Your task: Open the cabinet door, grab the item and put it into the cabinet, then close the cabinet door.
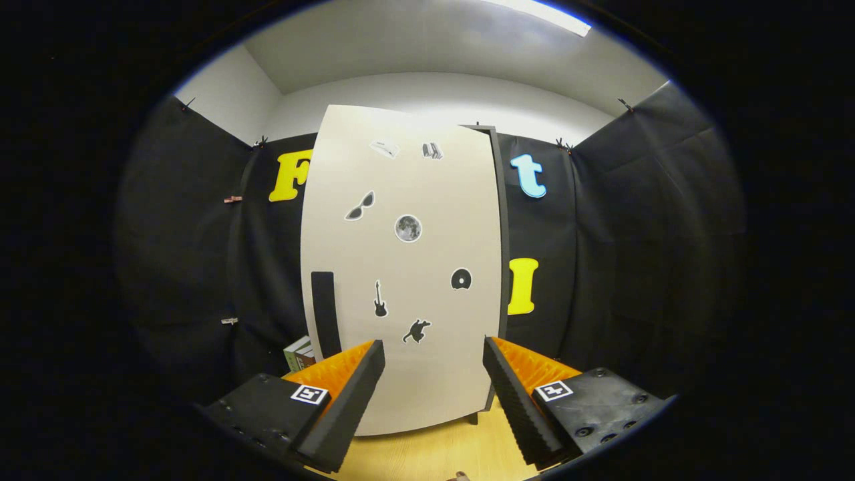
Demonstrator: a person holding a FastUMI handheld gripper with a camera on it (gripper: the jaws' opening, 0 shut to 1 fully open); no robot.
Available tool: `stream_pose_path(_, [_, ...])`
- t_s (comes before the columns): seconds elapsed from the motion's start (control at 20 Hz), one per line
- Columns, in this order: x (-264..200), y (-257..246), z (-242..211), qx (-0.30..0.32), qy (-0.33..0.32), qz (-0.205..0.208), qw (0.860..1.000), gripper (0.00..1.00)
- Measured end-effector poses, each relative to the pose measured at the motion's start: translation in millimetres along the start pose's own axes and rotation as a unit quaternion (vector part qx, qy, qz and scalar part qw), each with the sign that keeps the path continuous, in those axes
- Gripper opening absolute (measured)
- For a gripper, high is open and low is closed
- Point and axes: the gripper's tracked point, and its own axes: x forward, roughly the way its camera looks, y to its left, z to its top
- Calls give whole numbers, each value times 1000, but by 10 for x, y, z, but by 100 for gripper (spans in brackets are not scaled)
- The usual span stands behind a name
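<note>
Here, jaws [434, 387]: spread wide, nothing between them, both fingers clear of the cabinet
Cabinet [497, 220]: tall, stands on the table just beyond the fingers, dark frame showing along its right edge
Cabinet door [427, 280]: pale panel, faces the jaws and spans the gap between them; whether fully closed or slightly ajar, cannot tell
Handle [325, 312]: dark upright strip near the door's left edge, low down, above the left finger
Stickers: sunglasses [360, 206], moon [407, 228], guitar [379, 300], a round dark disc [461, 278], a leaping animal shape [417, 331]; two small ones near the top too blurred to identify
Writing: none legible on the door or stickers
Item [298, 354]: small boxlike thing, green and red, left of the cabinet behind the left finger, mostly hidden; print on it too small to read
Table [441, 447]: light wood, under the cabinet's foot
</note>
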Motion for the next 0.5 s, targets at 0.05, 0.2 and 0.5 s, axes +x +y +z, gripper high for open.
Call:
stream_pose_path(0.05, [-14, 21, 5, 4, 1, 3, 1000, 96])
stream_pose_path(0.2, [-48, -3, -30, 3, 10, 6, 1000, 96])
stream_pose_path(0.5, [-126, -62, 55, 2, 11, 1, 1000, 96])
